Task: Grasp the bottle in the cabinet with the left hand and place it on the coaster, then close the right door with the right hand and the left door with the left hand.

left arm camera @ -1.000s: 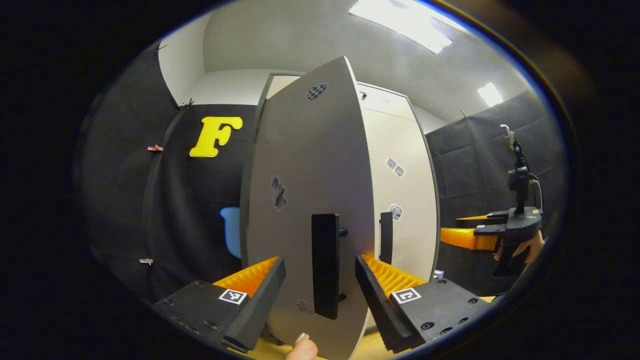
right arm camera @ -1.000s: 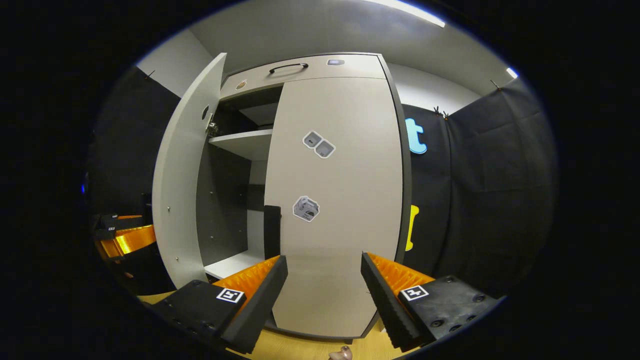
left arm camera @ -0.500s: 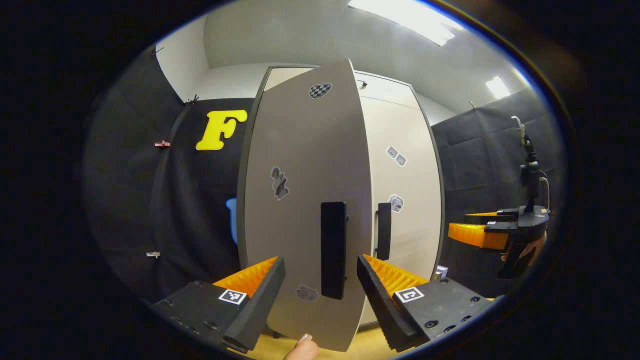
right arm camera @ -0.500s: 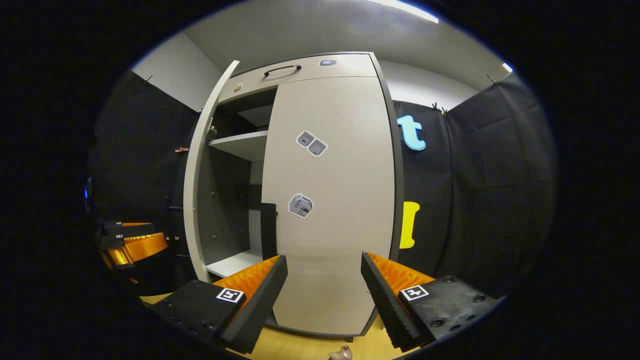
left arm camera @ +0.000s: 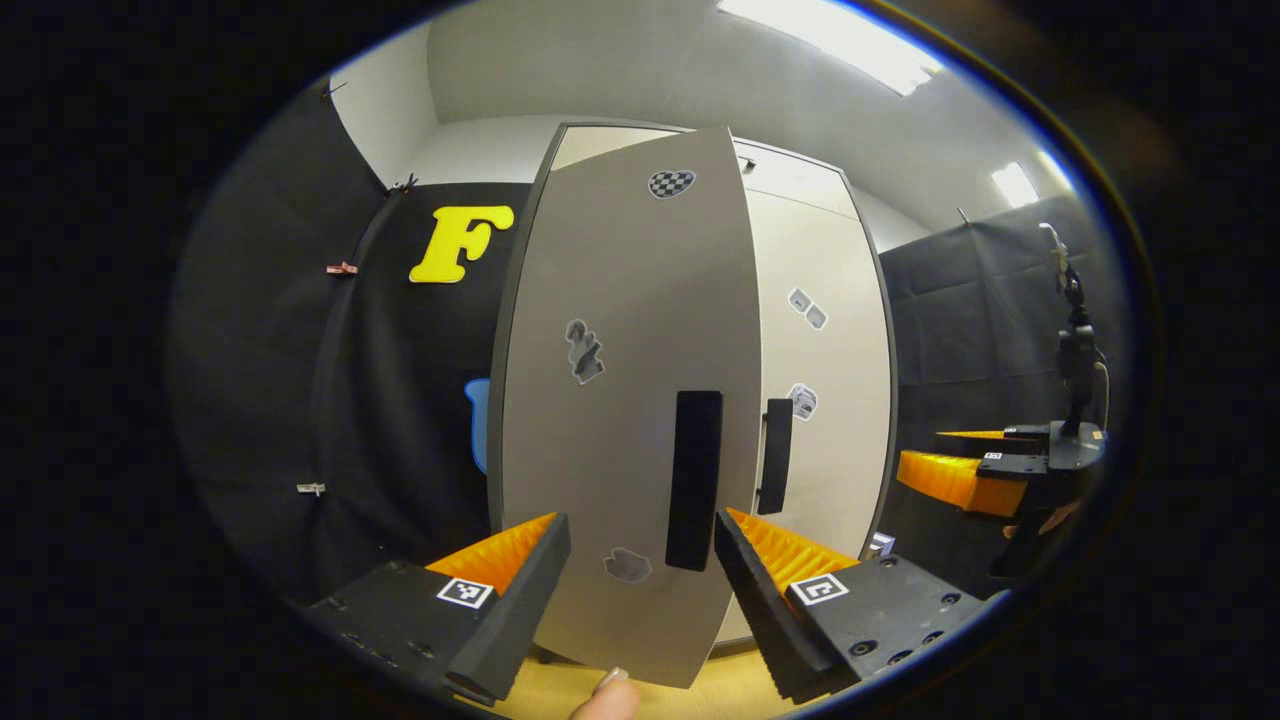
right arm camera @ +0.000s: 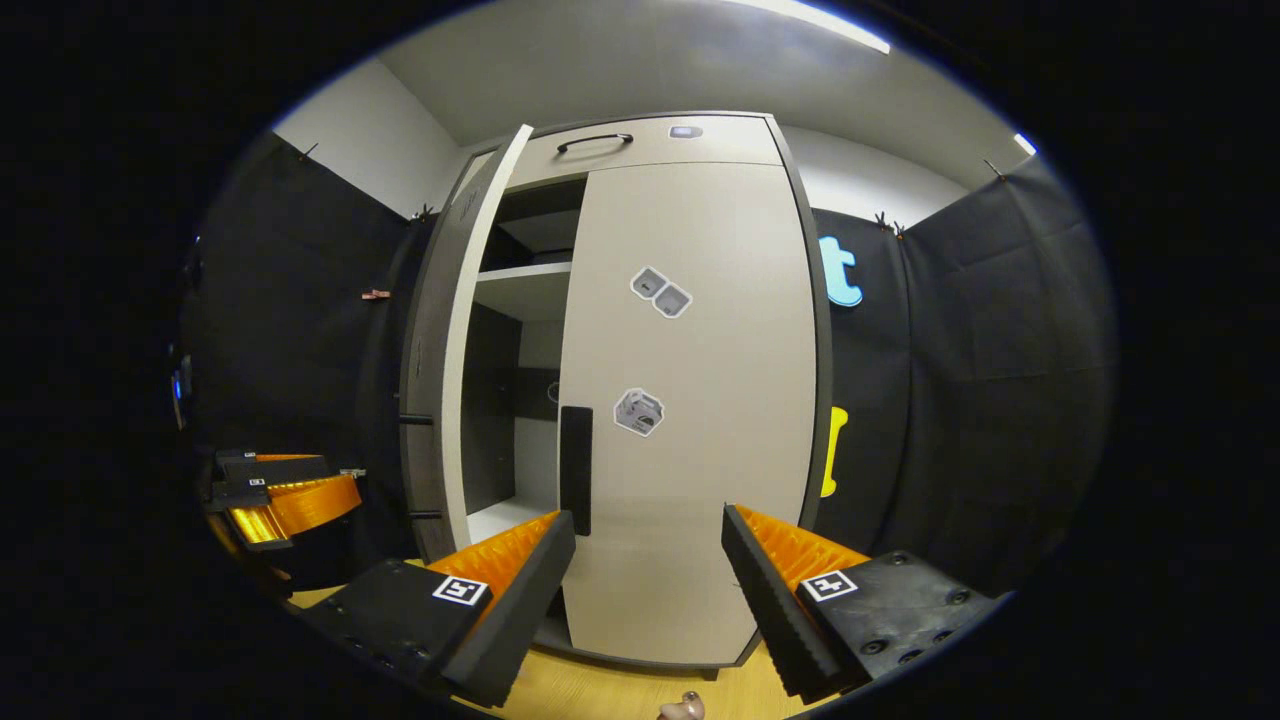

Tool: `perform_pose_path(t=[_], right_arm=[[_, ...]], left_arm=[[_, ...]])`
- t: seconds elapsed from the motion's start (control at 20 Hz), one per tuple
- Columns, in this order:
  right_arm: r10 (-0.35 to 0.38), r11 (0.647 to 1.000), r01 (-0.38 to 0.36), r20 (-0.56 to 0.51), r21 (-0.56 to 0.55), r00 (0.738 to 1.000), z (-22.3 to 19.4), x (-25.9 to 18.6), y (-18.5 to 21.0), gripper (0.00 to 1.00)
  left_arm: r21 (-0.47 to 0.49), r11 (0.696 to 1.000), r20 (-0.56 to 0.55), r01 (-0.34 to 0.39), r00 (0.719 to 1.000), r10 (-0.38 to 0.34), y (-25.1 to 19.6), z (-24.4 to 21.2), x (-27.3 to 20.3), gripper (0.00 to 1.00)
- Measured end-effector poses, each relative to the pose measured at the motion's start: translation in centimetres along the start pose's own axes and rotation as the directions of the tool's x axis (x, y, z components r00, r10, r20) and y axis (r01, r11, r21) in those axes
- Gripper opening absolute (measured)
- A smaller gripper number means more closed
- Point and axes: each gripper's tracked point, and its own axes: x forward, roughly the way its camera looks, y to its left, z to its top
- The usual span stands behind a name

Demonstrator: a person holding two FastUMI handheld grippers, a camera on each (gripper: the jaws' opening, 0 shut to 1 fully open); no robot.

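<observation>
Facing left door point(left arm camera: 620, 400) front, shelf point(right arm camera: 525, 285) in right gripper view

Black cloth walls point(right arm camera: 1000, 380), white ceiling point(left arm camera: 620, 70) with bright light panels point(left arm camera: 850, 40).

Bright ceiling light panels point(left arm camera: 835, 40) glare white at the top. The cabinet point(right arm camera: 690, 400) is evenly lit and sharp; straight edges bend strongly near the rim.

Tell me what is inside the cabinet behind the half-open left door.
In the right gripper view, the gap beside the left door shows a pale upper shelf, a dark back wall and a bare bottom shelf. The closed right door covers the rest of the cabinet's inside.
</observation>
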Motion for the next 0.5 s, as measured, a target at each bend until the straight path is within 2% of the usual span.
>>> perform_pose_path(t=[0.5], right_arm=[[-0.057,0.998,0.057,0.003,-0.023,0.998,0.2,-1.3,0.9,0.97]], left_arm=[[0.018,0.998,-0.018,0.062,0.998,-0.061,-0.9,-1.0,0.6,0.92]])
